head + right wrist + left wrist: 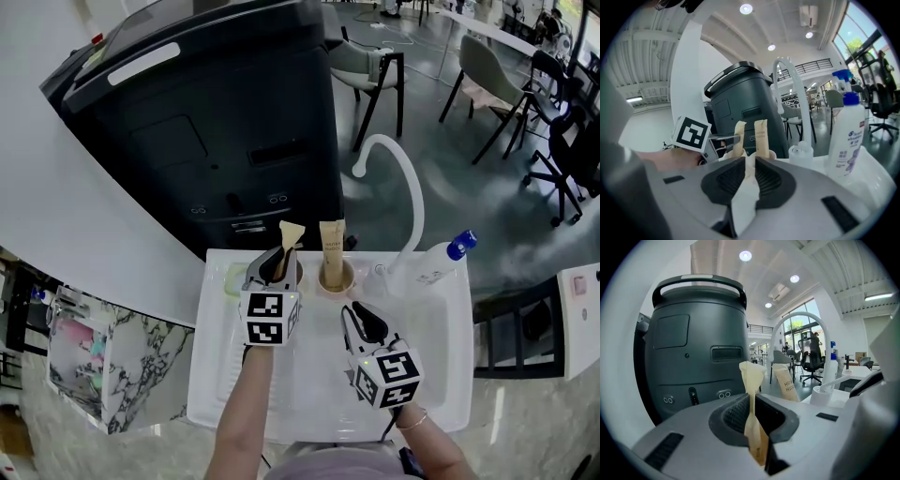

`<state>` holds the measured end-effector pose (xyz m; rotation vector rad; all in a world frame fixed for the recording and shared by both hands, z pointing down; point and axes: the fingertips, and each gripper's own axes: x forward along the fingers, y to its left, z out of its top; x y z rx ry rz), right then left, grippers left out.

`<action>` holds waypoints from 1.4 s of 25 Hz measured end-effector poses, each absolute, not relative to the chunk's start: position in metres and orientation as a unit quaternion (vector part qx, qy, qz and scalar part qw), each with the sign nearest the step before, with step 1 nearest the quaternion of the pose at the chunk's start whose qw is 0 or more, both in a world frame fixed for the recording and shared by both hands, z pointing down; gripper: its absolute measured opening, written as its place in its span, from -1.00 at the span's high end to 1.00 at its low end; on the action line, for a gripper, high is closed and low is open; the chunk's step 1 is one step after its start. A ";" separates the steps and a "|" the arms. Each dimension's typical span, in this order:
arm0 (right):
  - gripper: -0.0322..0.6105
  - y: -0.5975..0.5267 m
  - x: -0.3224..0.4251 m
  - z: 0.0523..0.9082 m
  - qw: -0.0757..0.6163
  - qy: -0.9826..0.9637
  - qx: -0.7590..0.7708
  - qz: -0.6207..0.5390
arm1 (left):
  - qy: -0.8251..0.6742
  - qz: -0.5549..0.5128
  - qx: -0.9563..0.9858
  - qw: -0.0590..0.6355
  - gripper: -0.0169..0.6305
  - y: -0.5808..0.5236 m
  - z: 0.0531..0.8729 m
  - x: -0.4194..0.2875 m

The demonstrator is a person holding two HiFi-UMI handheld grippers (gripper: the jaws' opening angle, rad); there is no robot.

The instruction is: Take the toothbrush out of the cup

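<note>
Faucet (410, 192) arching beside the cups (336, 277)

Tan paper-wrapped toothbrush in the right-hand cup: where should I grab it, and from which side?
Grip the tan paper-wrapped toothbrush on its upper half, which stands upright clear of the pale round cup. Probably come from the near side over the white basin: the white curved faucet crowds its right.

The left gripper (278, 265) reaches forward, jaws pinched tight on the wrapped toothbrush (751, 380). The right gripper (361, 321) hangs nearer the body, jaws a slit apart, empty. Both tilt slightly downward.
</note>
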<state>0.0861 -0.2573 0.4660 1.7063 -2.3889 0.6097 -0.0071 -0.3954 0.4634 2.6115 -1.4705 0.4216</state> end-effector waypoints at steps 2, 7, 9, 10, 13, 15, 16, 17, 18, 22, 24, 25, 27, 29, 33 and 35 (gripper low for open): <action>0.70 -0.257 0.087 0.465 0.071 -0.794 0.568 0.202 | -0.491 0.124 0.861 0.051 0.85 -0.395 0.455 -0.008; 0.71 -0.257 0.086 0.460 0.068 -0.796 0.569 0.197 | -0.503 0.071 0.861 0.034 0.86 -0.392 0.420 -0.017; 0.71 -0.257 0.084 0.458 0.067 -0.797 0.567 0.196 | -0.509 0.050 0.859 0.030 0.86 -0.389 0.406 -0.024; 0.71 -0.256 0.083 0.457 0.067 -0.798 0.566 0.195 | -0.512 0.042 0.858 0.027 0.87 -0.387 0.399 -0.027; 0.72 -0.255 0.079 0.452 0.061 -0.803 0.561 0.192 | -0.519 0.019 0.854 0.023 0.87 -0.380 0.383 -0.037; 0.72 -0.254 0.074 0.448 0.059 -0.806 0.558 0.189 | -0.524 0.002 0.851 0.025 0.87 -0.375 0.373 -0.045; 0.72 -0.254 0.071 0.447 0.058 -0.808 0.556 0.188 | -0.527 -0.007 0.849 0.025 0.87 -0.371 0.369 -0.050; 0.73 -0.253 0.068 0.445 0.057 -0.810 0.553 0.186 | -0.530 -0.015 0.847 0.026 0.87 -0.368 0.365 -0.055; 0.73 -0.252 0.066 0.443 0.056 -0.812 0.551 0.184 | -0.533 -0.021 0.845 0.027 0.87 -0.364 0.361 -0.061; 0.74 -0.249 0.052 0.436 0.053 -0.822 0.539 0.178 | -0.545 -0.038 0.837 0.029 0.87 -0.348 0.349 -0.085; 0.74 -0.248 0.042 0.433 0.052 -0.828 0.531 0.175 | -0.553 -0.038 0.832 0.029 0.87 -0.338 0.346 -0.099; 0.74 -0.247 0.037 0.432 0.053 -0.831 0.526 0.173 | -0.557 -0.037 0.829 0.030 0.87 -0.333 0.346 -0.106; 0.75 -0.245 0.024 0.429 0.054 -0.838 0.516 0.170 | -0.567 -0.034 0.822 0.035 0.87 -0.322 0.349 -0.123; 0.75 -0.243 0.012 0.428 0.055 -0.845 0.505 0.169 | -0.578 -0.029 0.815 0.041 0.87 -0.310 0.354 -0.139; 0.75 -0.237 -0.014 0.427 0.058 -0.858 0.482 0.169 | -0.599 -0.019 0.799 0.052 0.87 -0.286 0.367 -0.169; 0.75 -0.233 -0.028 0.426 0.061 -0.865 0.469 0.169 | -0.611 -0.016 0.789 0.058 0.87 -0.273 0.372 -0.184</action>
